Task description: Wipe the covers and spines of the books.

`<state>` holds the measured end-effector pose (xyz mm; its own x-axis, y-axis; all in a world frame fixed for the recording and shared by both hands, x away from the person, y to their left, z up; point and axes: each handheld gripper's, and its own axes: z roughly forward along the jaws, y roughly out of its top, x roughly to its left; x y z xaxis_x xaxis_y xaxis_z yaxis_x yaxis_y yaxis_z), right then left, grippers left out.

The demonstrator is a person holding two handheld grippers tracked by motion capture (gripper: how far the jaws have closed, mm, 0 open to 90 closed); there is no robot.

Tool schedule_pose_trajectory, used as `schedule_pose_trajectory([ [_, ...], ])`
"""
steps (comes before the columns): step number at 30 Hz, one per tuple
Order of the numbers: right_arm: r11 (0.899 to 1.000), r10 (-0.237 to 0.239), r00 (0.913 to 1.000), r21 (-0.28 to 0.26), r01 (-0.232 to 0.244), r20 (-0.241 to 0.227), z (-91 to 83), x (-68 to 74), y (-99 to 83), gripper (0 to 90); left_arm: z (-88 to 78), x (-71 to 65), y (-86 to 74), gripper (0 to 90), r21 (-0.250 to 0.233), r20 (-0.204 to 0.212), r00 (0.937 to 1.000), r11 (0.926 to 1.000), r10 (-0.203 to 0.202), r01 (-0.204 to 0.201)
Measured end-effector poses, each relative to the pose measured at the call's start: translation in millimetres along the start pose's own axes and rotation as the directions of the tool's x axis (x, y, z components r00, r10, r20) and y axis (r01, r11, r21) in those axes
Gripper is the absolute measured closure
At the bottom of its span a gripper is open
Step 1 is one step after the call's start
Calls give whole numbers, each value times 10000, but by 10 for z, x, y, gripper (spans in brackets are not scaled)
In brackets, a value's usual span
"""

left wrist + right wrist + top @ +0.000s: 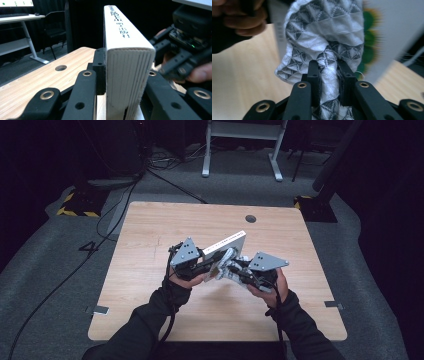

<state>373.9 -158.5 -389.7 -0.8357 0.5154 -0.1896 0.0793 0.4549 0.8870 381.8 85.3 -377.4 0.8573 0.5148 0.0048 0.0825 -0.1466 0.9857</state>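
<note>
A white book [227,242] with black print on its spine is held up on edge over the middle of the wooden table [150,285]. My left gripper [210,265] is shut on the book's lower end; in the left gripper view the book [125,62] stands between the two black jaws of that gripper [125,71]. My right gripper [234,270] is shut on a bunched grey-and-white patterned cloth [226,264]. In the right gripper view the cloth [324,32] bulges out above the jaws of the right gripper [329,75] and lies against the book's cover [392,32], which has a green and yellow figure.
A round hole [250,218] sits near the table's far edge. A white desk frame [240,140] stands behind the table. Cables [115,215] run over the grey floor at the left. A chair [55,30] and another desk [17,20] stand farther off.
</note>
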Motion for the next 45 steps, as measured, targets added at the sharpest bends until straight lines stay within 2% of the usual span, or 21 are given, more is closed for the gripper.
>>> schedule_pose_trajectory([
  [4,9988,-325,9983,350,342,-488,140,136,-29,756,-9,3,3,753,-18,-8,10000,10000,-75,75],
  [6,9958,-600,9963,650,640,-619,230,202,-67,757,-20,11,6,752,-20,41,9999,9999,-110,110],
  [9,9921,-679,9951,1003,749,-714,315,227,-127,757,-45,22,16,752,-77,14,9999,9999,-111,111],
  [12,9892,-618,9970,1300,673,-463,353,159,-218,757,-87,44,32,751,-236,-17,9998,9996,-182,182],
  [16,9852,-238,9997,1693,248,-79,358,5,-359,757,-136,64,49,752,-367,0,9998,9992,-177,177],
  [17,9852,-238,9997,1693,248,-79,358,5,-359,757,-136,64,49,752,-367,0,9998,9992,-177,177],
  [18,9863,27,9998,1650,-60,202,320,-92,-384,758,-144,69,47,752,-391,-39,9999,9991,-147,145],
  [19,9863,27,9998,1650,-60,202,320,-92,-384,758,-144,69,47,752,-391,-39,9999,9991,-147,145],
  [25,9954,310,9943,870,-399,1017,74,-272,-292,758,-113,63,16,752,-194,-22,9999,9997,-119,119],
  [30,9981,585,9886,-247,-556,1387,-249,-351,-121,757,-37,-37,-11,752,-63,14,10000,10000,45,-45],
  [31,9981,585,9886,-247,-556,1387,-249,-351,-121,757,-15,-66,-14,752,-13,26,9999,9999,141,-141],
  [32,9971,630,9878,-521,-561,1423,-322,-354,-78,757,-1,-81,-19,752,27,42,9998,9998,212,-212],
  [36,9908,743,9851,-1238,-552,1551,-523,-346,50,758,50,-133,-48,752,263,101,9991,9988,407,-409],
  [40,9896,537,9855,-1405,-309,1611,-572,-277,121,758,98,-174,-72,752,458,15,9983,9972,583,-583],
  [43,9888,336,9907,-1486,-139,1315,-570,-198,168,758,144,-203,-102,752,673,-44,9975,9953,704,-699],
  [45,9896,42,9939,-1430,117,1106,-542,-113,210,758,164,-212,-112,753,822,-13,9970,9936,776,-773],
])
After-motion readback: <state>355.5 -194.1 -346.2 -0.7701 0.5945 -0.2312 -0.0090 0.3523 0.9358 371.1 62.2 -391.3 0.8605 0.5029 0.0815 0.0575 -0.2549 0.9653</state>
